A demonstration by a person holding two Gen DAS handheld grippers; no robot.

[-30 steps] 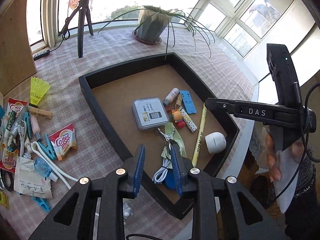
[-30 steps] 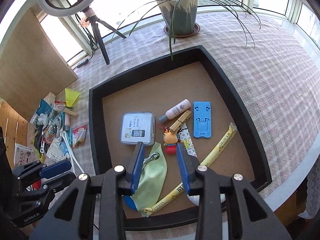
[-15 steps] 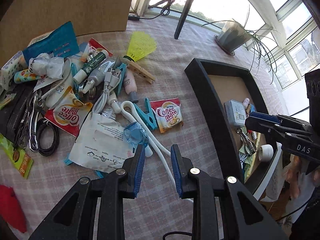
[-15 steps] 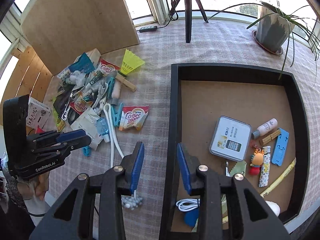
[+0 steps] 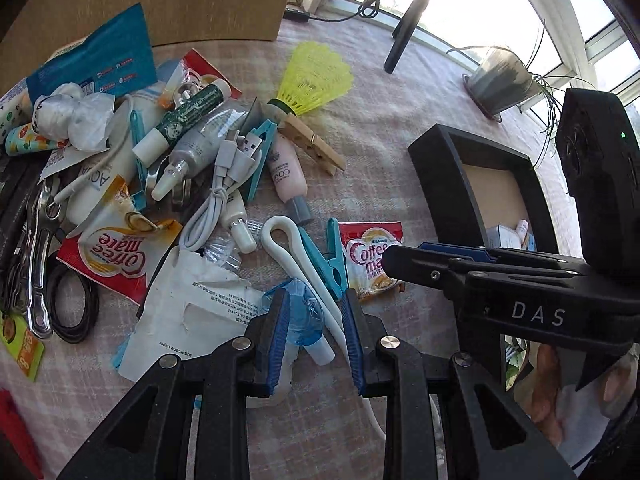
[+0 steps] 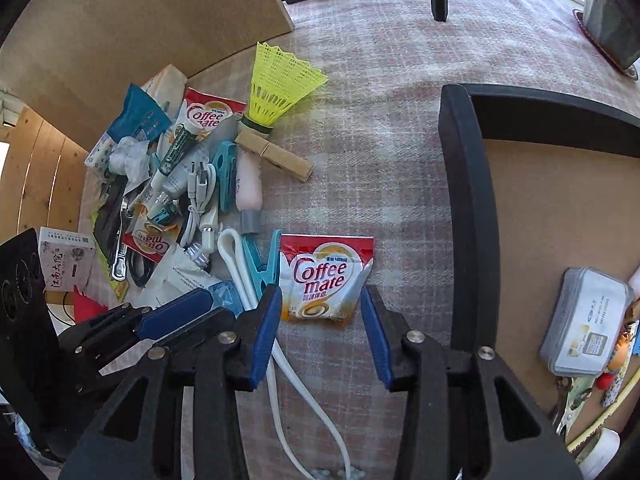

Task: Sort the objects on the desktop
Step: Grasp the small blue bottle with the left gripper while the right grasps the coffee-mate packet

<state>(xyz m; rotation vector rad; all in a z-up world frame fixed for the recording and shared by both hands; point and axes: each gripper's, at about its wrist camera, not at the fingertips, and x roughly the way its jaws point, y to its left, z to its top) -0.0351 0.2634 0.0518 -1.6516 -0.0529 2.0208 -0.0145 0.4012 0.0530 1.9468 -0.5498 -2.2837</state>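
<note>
Hovering over the clutter pile, both grippers are pointed steeply down at the checked cloth [image 6: 392, 128].

The right gripper [image 6: 322, 312] is held with jaws spread, having just been opening; a Coffee mate sachet [image 6: 326, 276] lies flat on the cloth just beyond the blue pads, framed by them but not pinched. The left gripper [image 5: 314, 312] is held with jaws partly spread around a crumpled blue wrapper [image 5: 302, 312] and a white cord [image 5: 296, 258]; nothing is seen to be pinched. A teal peg [image 6: 262, 266] lies just left of the sachet. The black tray [image 6: 468, 216] stands to the right, with a grey tin [image 6: 588, 328] inside. A yellow shuttlecock [image 6: 280, 84] lies at the far side of the pile.
</note>
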